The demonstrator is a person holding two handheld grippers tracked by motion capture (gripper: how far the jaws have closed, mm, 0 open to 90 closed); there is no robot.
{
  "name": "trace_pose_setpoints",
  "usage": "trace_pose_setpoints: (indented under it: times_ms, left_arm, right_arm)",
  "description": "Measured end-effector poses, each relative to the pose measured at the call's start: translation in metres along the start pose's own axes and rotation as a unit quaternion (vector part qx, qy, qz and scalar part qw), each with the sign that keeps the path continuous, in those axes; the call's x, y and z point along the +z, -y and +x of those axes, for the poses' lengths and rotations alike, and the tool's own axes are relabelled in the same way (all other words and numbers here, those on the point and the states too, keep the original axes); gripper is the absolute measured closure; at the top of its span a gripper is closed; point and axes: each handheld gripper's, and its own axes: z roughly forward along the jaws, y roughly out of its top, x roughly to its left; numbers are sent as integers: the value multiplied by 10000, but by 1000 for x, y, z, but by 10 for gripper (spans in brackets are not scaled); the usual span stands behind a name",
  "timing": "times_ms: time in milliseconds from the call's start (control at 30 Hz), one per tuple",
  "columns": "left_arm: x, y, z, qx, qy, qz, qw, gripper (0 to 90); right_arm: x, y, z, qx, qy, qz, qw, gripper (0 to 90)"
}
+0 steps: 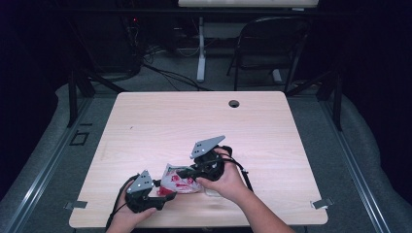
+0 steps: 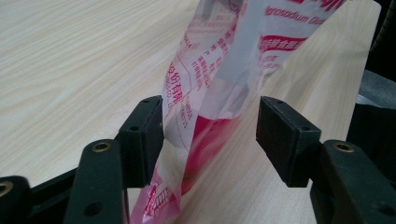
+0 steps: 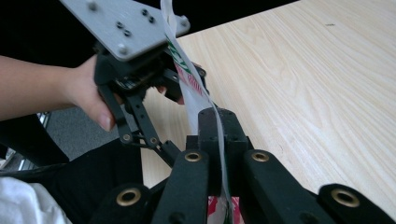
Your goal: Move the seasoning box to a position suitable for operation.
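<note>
the red-and-white printed plastic bag (image 1: 179,180) hangs near the table's (image 1: 145,126) front edge, stretched between both grippers. nearest, the left gripper (image 2: 210,128) stands spread, the bag's lower end loose between its jaws, one pad (image 2: 144,135) just brushing the film. beyond it, the right gripper (image 3: 219,154) is pressed together on the bag's edge. the step looks like a hand-over or regrip; next, the left must close on the film.
</note>
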Motion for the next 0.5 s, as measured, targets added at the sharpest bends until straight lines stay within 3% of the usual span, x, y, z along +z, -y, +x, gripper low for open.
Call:
trace_pose_setpoints:
  times_ms: [200, 267, 500]
  left_arm:
    - [5, 3, 6, -165, 387, -104, 9991, 384]
    - [9, 5, 9, -218, 512, -33, 9984, 357]
    - [21, 10, 10, -197, 651, 209, 9975, 326]
  right_arm:
    - [-5, -4, 4, -88, -99, -73, 9999, 900]
    - [-5, -4, 6, -125, -98, -59, 9999, 900]
    - [-3, -3, 11, -221, -158, -70, 9996, 900]
